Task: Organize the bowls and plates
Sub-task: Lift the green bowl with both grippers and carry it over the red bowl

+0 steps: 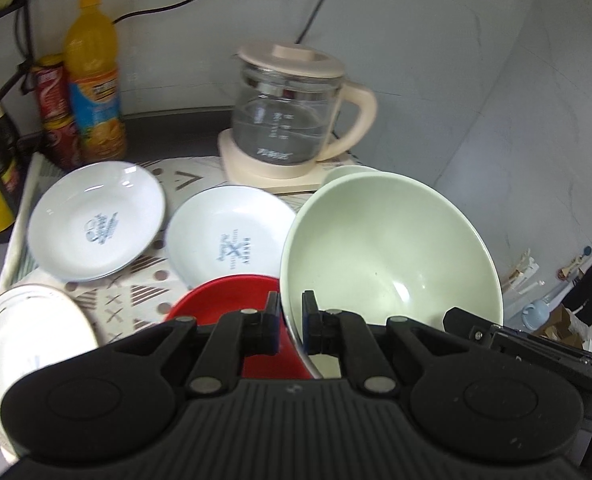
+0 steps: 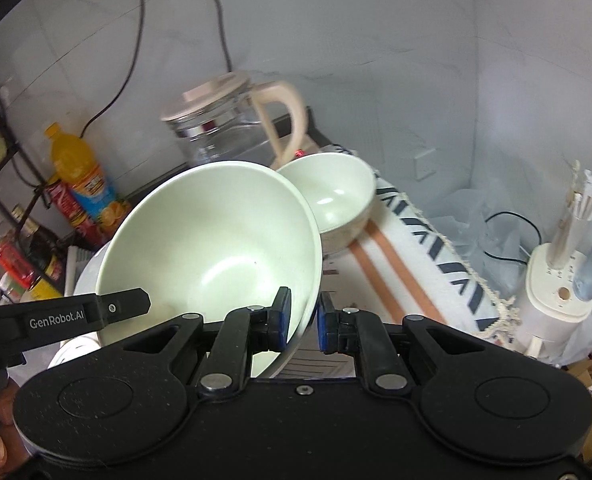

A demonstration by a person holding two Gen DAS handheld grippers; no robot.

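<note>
You've got the big pale green bowl (image 1: 391, 248) pinched on opposite sides of its rim, the left gripper (image 1: 290, 322) clamped narrow on the left edge and the right gripper (image 2: 301, 320) doing the same on the right edge, so the bowl is hanging tilted in the air above the patterned mat (image 1: 136, 304) rather than sitting on anything. Two thin rim pinches are all that's carrying it (and glazed rims look slippery to me), so I'd keep both hands travelling at the same pace and the same height; if one gets ahead, the rim probably twists out of the other. Level the bowl out before you set it down, since right now it's leaning toward you. My guess is the natural home for it is with the small green bowl (image 2: 331, 196) sitting on the mat near the glass kettle (image 1: 292, 120), but the big one won't nest inside the little one, so set it down beside it, or put it down first and drop the small one in. Watch the red bowl (image 1: 224, 300) right under your left side and the two white plates (image 1: 96, 220) beyond it, and lift clear over them. Don't let go until the base is flat on the mat.
</note>
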